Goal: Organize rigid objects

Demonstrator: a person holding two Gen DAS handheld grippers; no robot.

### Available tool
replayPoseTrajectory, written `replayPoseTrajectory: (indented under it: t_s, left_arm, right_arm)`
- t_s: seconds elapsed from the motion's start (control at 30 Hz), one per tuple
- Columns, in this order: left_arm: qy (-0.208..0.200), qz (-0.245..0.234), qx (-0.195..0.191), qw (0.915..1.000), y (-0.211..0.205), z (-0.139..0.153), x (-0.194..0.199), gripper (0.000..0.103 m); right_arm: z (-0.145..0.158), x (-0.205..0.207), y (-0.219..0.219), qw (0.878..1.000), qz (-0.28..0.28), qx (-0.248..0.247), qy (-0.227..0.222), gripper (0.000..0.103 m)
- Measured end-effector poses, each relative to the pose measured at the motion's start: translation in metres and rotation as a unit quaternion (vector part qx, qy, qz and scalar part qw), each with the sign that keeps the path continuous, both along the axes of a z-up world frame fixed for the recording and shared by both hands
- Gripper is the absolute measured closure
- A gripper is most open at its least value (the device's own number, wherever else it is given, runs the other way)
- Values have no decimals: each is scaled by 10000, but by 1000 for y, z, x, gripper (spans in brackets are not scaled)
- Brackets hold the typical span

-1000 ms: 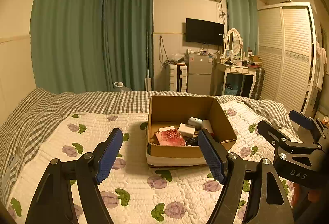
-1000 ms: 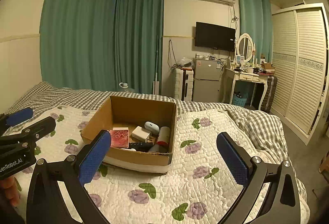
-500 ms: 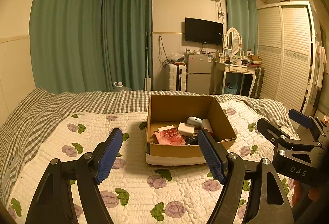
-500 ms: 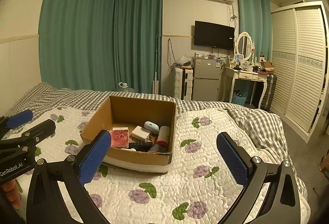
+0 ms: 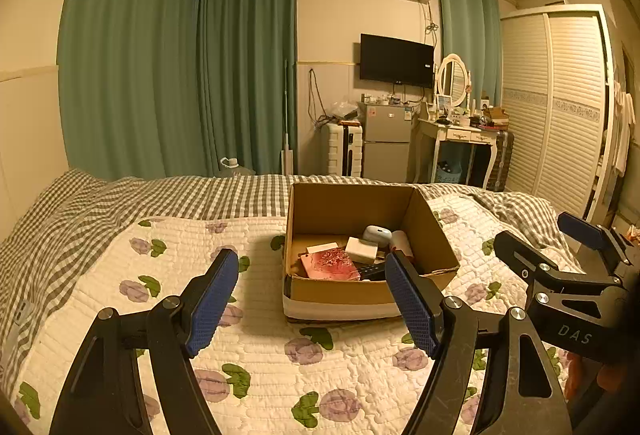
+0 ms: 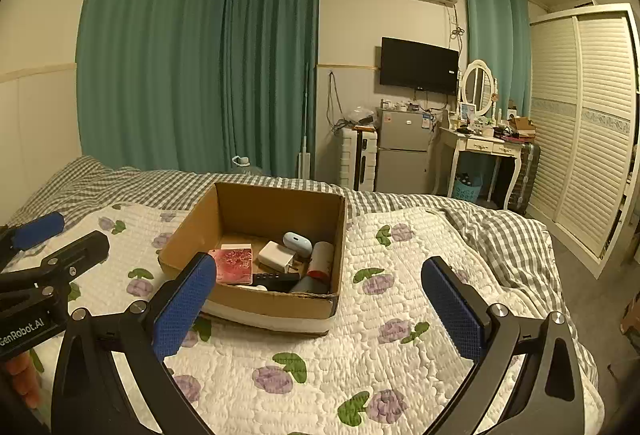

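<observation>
1. Left claw (image 5: 310,305): released, nothing in it, pads spread wide. Held low above the quilt (image 5: 256,351), short of the box (image 5: 352,295); probably staged for a reach, since it's aimed at the box's near-left corner.
2. Box: open cardboard, sits flat on the bed, about mid-quilt. Long axis runs away from the cameras toward the far wall; open top faces up so items can be dropped in or lifted out.
3. In the box, left to right: red booklet (image 6: 234,265) lying flat against the left wall, long axis front to back; white adapter (image 6: 276,255) in the middle, tilted a little; pale blue case (image 6: 298,241) behind it; black remote (image 6: 276,280) at the front, lying crosswise; cylinder (image 6: 318,267) along the right wall, long axis front to back, far end pointing to the back wall.
4. Items look loosely piled, some touching, so sorting seems not yet done.
5. Right claw (image 6: 322,309): released, nothing held, pads wide. Hovers over the quilt just right of the box's front corner, near the cylinder side.
</observation>
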State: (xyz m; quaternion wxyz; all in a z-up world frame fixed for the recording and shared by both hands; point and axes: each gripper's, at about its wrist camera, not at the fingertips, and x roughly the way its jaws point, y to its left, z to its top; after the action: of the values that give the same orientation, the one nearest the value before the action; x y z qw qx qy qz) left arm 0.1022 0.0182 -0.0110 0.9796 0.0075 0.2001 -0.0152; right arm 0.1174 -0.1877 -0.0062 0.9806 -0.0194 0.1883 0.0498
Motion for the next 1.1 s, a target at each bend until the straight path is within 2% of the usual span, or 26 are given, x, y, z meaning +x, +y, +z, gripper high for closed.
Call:
replayPoseTrajectory:
  t_s: [1.1]
  left_arm:
    - [33, -5, 11, 10000, 1, -1, 0, 25]
  right_arm:
    - [-5, 0, -3, 9999, 30, 22, 93, 0]
